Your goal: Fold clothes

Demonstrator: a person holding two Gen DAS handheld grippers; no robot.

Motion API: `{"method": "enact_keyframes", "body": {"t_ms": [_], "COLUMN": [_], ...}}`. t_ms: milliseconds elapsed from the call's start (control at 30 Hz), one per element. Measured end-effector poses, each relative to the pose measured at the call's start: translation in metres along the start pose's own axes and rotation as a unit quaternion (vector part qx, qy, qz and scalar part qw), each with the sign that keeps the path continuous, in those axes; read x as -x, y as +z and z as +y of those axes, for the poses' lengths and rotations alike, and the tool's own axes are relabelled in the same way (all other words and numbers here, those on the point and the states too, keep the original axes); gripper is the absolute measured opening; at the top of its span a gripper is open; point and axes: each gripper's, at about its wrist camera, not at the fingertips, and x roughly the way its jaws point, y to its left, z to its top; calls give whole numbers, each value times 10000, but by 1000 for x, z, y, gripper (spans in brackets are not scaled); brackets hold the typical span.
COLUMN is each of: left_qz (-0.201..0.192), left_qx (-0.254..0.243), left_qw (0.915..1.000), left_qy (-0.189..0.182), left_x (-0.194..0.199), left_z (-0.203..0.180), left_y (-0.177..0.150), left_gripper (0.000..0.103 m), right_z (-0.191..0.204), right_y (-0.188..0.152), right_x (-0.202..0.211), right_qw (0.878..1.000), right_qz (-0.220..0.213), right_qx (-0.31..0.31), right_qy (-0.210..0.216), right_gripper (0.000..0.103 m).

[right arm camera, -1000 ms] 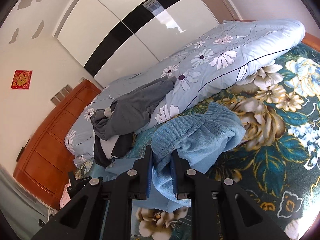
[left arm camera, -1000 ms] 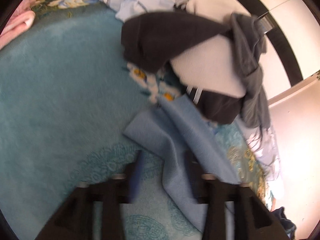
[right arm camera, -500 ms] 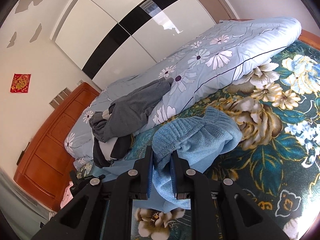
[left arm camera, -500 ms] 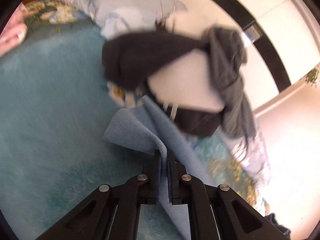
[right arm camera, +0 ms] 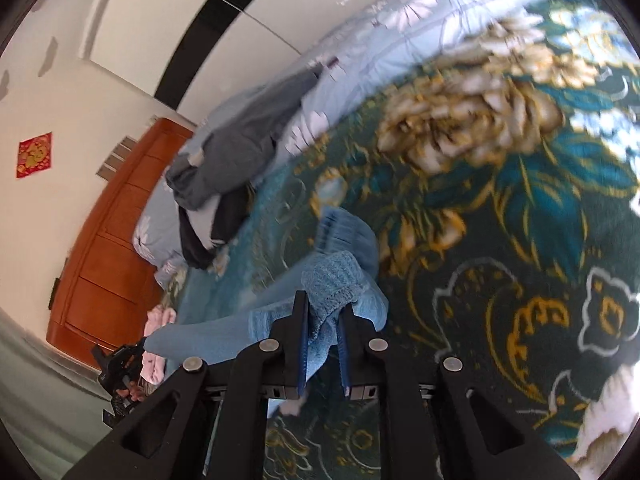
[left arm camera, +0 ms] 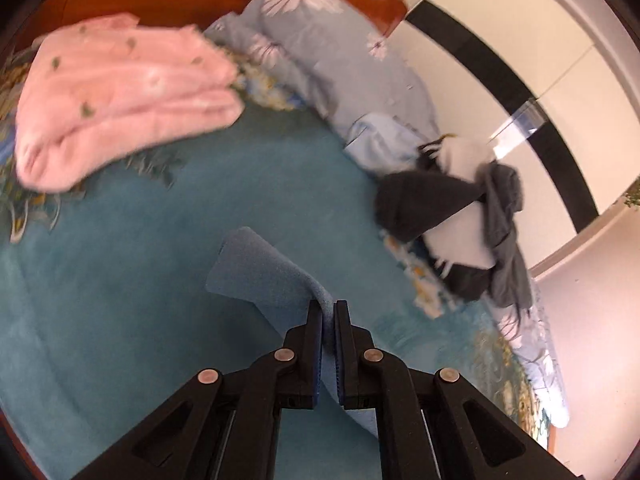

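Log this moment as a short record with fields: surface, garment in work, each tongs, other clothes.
surface: teal floral blanket on a bed
garment in work: light blue knit garment, stretched between both tongs
left tongs: shut on a thin edge of the garment
right tongs: closing, bunched ribbed edge pinched between the pads
other clothes: folded pink garment by the headboard; dark grey and white pile against the floral quilt

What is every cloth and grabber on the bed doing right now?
Left gripper: shut on the blue garment.
Right gripper: jaws closing on the garment's ribbed end.
Blue garment: pinched at both ends.
Pink garment: folded, lying apart.
Dark clothes pile: crumpled, unfolded.
Quilt: bunched along the bed edge.
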Motion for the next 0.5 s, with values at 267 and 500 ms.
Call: {"method": "enact_keyframes", "body": {"t_ms": [267,500], "left_qz": [275,36], "left_qx": [392,392], "left_qw": [9988,9976], "left_qy": [143,575], "left_x": [3,11], "left_z": [51,46], "left_y": [-42,-25], "left_gripper": [9,20], "right_z": [-19,3], "right_y": [-10,13], "right_x": [0,7], "right_qw": [9990,9943], "right_qz": [306,-32], "right_qx": [-66,412], "right_qy": [-319,-979], "right_gripper": [24,42]}}
